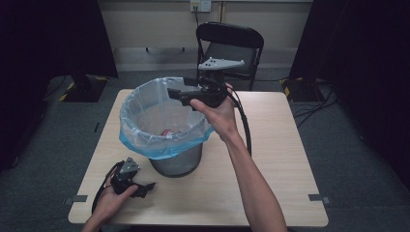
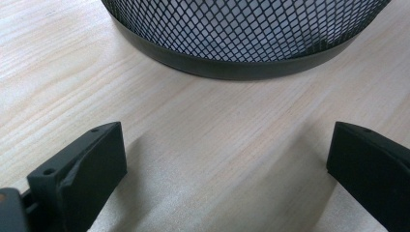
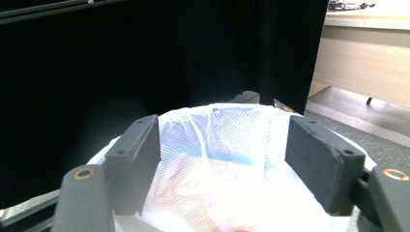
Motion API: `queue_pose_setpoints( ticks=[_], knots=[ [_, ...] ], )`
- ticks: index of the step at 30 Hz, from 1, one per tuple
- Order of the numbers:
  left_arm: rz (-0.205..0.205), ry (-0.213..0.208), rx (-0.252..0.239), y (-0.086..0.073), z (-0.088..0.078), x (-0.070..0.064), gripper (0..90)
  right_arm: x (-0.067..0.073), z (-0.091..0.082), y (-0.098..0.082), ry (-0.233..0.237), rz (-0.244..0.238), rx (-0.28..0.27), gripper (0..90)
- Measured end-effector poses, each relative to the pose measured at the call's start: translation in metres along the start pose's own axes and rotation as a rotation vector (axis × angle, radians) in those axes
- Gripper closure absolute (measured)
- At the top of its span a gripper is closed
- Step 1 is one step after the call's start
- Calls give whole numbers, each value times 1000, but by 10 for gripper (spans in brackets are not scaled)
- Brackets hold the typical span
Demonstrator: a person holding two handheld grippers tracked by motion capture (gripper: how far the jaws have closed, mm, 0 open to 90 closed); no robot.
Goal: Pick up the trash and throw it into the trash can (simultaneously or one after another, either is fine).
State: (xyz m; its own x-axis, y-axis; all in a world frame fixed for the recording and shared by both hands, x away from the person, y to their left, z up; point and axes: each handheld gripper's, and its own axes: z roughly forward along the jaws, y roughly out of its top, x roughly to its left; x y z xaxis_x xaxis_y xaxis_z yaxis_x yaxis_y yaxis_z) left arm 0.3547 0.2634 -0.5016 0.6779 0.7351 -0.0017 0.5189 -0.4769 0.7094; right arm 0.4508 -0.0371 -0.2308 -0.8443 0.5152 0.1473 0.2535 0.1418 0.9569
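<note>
A black mesh bin (image 1: 176, 163) lined with a pale blue bag (image 1: 145, 141) stands left of the middle of the wooden table (image 1: 275, 159). Something red (image 1: 170, 131) lies at its bottom. A hand holds my right gripper (image 1: 175, 94) over the bin's far right rim, pointing left across the opening. In the right gripper view its jaws (image 3: 222, 140) stand open and bare above the bag (image 3: 217, 193). My left gripper (image 1: 147, 187) rests on the table by the front left corner. It is open (image 2: 227, 150) with nothing between its jaws, facing the bin's base (image 2: 232, 67).
A black folding chair (image 1: 231, 46) stands behind the table's far edge. Dark curtains hang at both sides, and cables lie on the floor at the right. Bare tabletop lies to the right of the bin and in front of it.
</note>
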Motion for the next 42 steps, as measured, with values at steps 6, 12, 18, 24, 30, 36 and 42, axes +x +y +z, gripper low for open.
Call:
queue_pose_setpoints(
  ticks=[6, 12, 18, 24, 30, 36, 42],
  knots=[
    [1, 0, 0, 0, 0, 0, 0, -3, -5, 0, -15, -5, 0, 230],
    [1, 0, 0, 0, 0, 0, 0, -11, -14, -3, -42, -1, -4, 218],
    [0, 0, 0, 0, 0, 0, 0, -20, -25, -7, -92, -1, -1, 207],
    [-2, -4, -4, 0, 0, 0, 0, -33, -38, -13, -136, 17, -1, 205],
    [-1, -5, -4, 0, 0, 0, 0, -38, -49, -15, -171, 18, -6, 190],
    [-1, -4, -4, 0, 0, 0, 0, -42, -65, -20, -230, 27, -7, 191],
    [-1, -5, -4, 0, 0, 0, 0, -51, -84, -31, -270, 62, -9, 197]
  ],
)
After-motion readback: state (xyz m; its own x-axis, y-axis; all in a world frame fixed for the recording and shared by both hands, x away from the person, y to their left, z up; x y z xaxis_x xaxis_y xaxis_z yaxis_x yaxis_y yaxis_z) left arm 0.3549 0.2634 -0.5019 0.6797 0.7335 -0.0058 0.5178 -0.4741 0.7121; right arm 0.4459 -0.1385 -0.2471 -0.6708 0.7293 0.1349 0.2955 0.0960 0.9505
